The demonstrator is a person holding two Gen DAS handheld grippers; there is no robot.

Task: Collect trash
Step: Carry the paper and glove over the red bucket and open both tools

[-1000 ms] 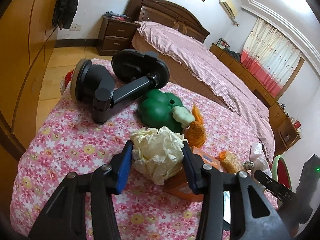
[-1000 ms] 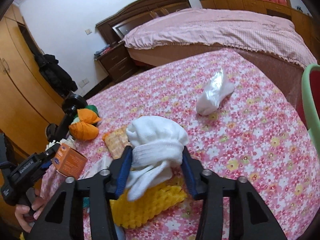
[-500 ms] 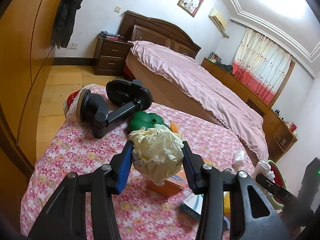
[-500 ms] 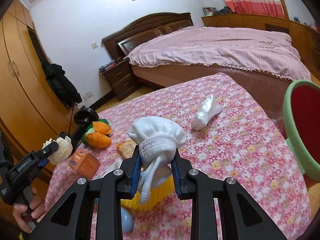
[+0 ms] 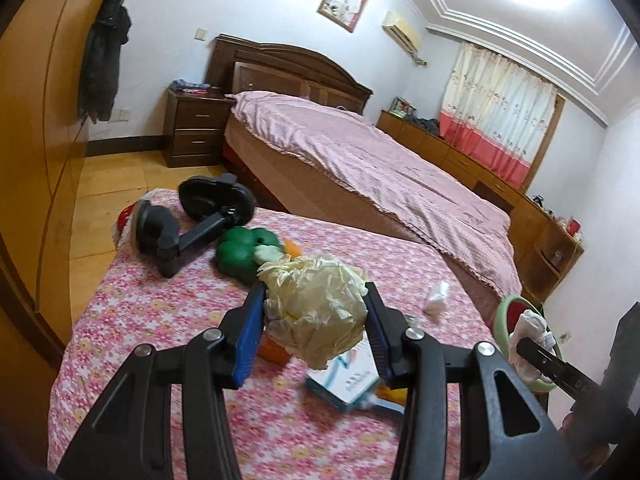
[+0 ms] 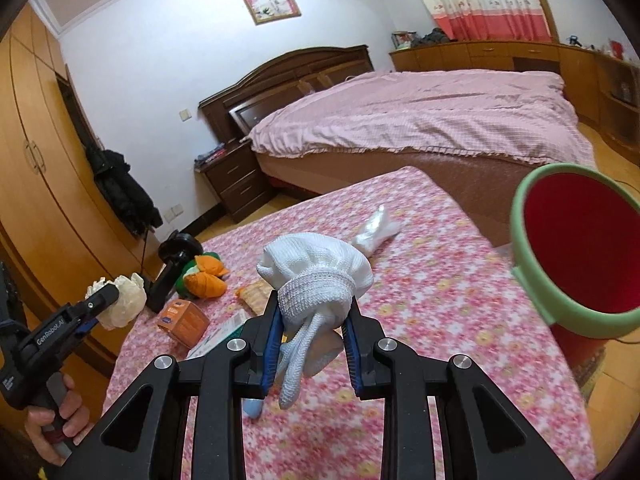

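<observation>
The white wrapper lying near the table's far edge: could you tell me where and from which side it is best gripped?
Judging from the right wrist view, grip the white wrapper across its narrow middle, from above. It lies flat on the table as a long crumpled strip, pinched at one end, with clear cloth around it, so fingers closing across its short width should catch it.

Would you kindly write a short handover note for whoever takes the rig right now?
Left tongs: shut on the crumpled paper ball, held above the flowered table.
Right tongs: shut on the white balled sock, held near the red bin with the green rim, not yet over it.
Done: two pieces are picked up; none is seen going into the bin.
Left: drop both in the bin, then fetch the white wad lying on the table. The orange box, plush toys and phone mount also sit there; whether they count as trash is unclear.
</observation>
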